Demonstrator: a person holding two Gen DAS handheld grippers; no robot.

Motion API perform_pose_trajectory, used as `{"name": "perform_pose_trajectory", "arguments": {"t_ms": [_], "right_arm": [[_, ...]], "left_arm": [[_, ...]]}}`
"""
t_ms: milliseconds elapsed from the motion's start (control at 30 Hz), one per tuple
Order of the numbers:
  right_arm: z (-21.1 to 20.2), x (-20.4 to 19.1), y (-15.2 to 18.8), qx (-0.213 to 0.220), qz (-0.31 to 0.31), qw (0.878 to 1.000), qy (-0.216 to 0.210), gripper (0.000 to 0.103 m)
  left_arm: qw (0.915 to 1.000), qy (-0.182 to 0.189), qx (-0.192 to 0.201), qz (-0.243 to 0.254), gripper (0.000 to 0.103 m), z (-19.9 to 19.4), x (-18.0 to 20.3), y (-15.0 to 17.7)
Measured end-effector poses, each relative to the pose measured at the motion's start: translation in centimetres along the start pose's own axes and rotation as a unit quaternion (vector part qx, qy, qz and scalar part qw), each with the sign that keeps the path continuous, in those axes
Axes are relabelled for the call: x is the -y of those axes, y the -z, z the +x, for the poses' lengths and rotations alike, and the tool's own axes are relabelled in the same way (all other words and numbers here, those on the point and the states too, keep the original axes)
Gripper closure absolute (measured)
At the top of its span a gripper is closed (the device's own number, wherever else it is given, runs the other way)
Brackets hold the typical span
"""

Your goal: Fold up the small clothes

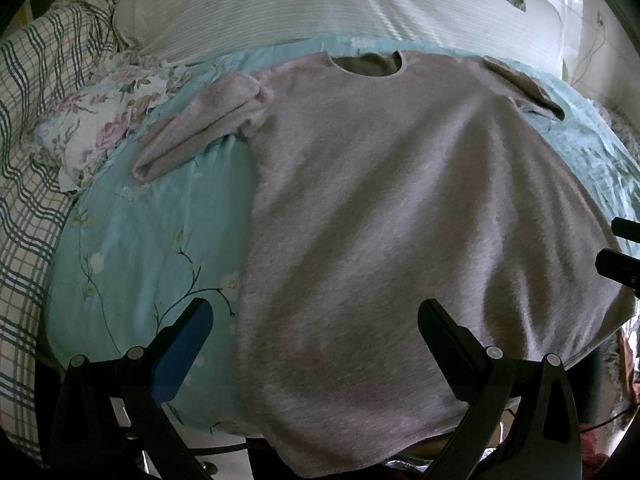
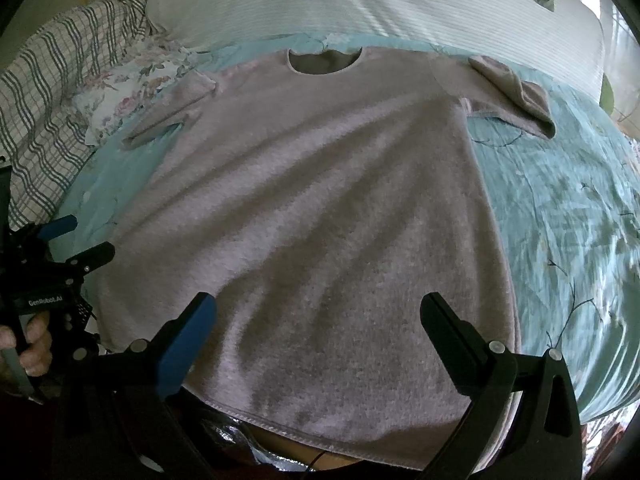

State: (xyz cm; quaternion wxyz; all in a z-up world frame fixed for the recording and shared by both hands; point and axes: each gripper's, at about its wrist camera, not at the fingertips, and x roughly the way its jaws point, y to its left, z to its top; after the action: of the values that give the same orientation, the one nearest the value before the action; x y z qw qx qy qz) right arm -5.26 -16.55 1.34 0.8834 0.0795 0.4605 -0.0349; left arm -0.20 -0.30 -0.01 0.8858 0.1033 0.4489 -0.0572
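A pale pink-grey short-sleeved shirt (image 1: 380, 208) lies spread flat, neck away from me, on a light blue floral quilt (image 1: 152, 232). It also shows in the right wrist view (image 2: 312, 216). Both sleeves are crumpled; its hem hangs over the near edge. My left gripper (image 1: 316, 320) is open and empty above the shirt's lower left edge. My right gripper (image 2: 320, 316) is open and empty above the hem's middle. The left gripper also shows at the left of the right wrist view (image 2: 80, 244).
A white ribbed pillow (image 1: 320, 4) lies beyond the shirt's neck. A checked blanket (image 1: 36, 128) and a floral cloth (image 1: 104, 128) lie at the left. The quilt (image 2: 568, 216) extends to the right of the shirt.
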Motion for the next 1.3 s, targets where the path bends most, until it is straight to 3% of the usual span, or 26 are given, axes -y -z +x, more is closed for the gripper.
{"name": "perform_pose_trajectory", "arguments": {"t_ms": [267, 367, 533, 733, 1033, 1233, 1300], "right_arm": [[0.0, 0.3, -0.4, -0.001, -0.001, 1.000, 0.004, 0.001], [0.0, 0.2, -0.3, 0.019, 0.003, 1.000, -0.008, 0.001], [0.1, 0.5, -0.4, 0.041, 0.007, 0.999, -0.020, 0.001], [0.9, 1.5, -1.2, 0.038, 0.018, 0.999, -0.025, 0.001], [1.6, 5.8, -4.1, 0.055, 0.064, 0.996, -0.040, 0.001], [2.4, 11.0, -8.4, 0.074, 0.112, 0.990, -0.051, 0.002], [2.6, 13.2, -10.2, 0.088, 0.123, 0.987, -0.048, 0.006]], "left_arm": [[0.9997, 0.009, 0.023, -0.003, 0.001, -0.8, 0.3, -0.8], [0.9990, 0.016, 0.041, -0.010, 0.001, -1.0, 0.3, -1.0], [0.9998, 0.010, 0.016, -0.001, 0.001, -0.7, 0.3, -1.2], [0.9999, -0.001, -0.007, 0.014, 0.001, 0.2, 0.2, -1.4], [1.0000, 0.001, -0.005, 0.002, 0.001, 1.8, -0.4, -2.5], [1.0000, -0.003, -0.007, -0.001, 0.001, 2.9, -0.8, -3.6], [1.0000, -0.006, -0.005, -0.002, 0.001, 3.4, -0.8, -4.2]]}}
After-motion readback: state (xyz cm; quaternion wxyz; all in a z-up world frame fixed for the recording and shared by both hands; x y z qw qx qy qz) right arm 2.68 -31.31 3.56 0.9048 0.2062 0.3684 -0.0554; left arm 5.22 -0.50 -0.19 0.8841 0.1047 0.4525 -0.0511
